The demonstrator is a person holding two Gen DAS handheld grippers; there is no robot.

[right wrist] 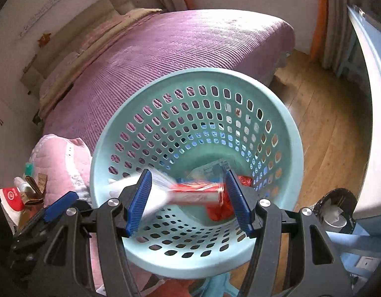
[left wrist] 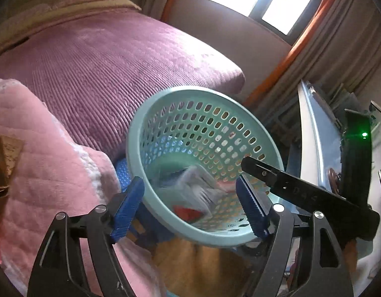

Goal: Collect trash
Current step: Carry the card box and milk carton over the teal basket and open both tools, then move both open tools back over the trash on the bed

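A mint-green perforated basket (left wrist: 143, 121) (right wrist: 284, 128) stands beside the bed. Inside it lie blurred wrappers, clear plastic (left wrist: 203, 185) and a red piece (left wrist: 188, 214). My left gripper (left wrist: 190, 203) is open and empty over the basket's near rim. My right gripper (right wrist: 188, 198) is open above the basket mouth. A red and clear plastic wrapper (right wrist: 190, 193), motion-blurred, is between its blue fingers and apart from them, over the basket. More red trash (right wrist: 220, 210) and a blue-printed packet (right wrist: 210, 168) lie at the basket's bottom. The right gripper's black body (left wrist: 302, 190) shows in the left wrist view.
A purple quilted bed (left wrist: 111, 61) (right wrist: 170, 57) lies behind the basket. A pink blanket (left wrist: 41, 163) (right wrist: 59, 158) is at the left. Small items, a red-and-white pack (right wrist: 11, 195) and a bottle (right wrist: 22, 183), sit at far left. A white-blue appliance (right wrist: 373, 113) stands right, on wooden floor (right wrist: 319, 113).
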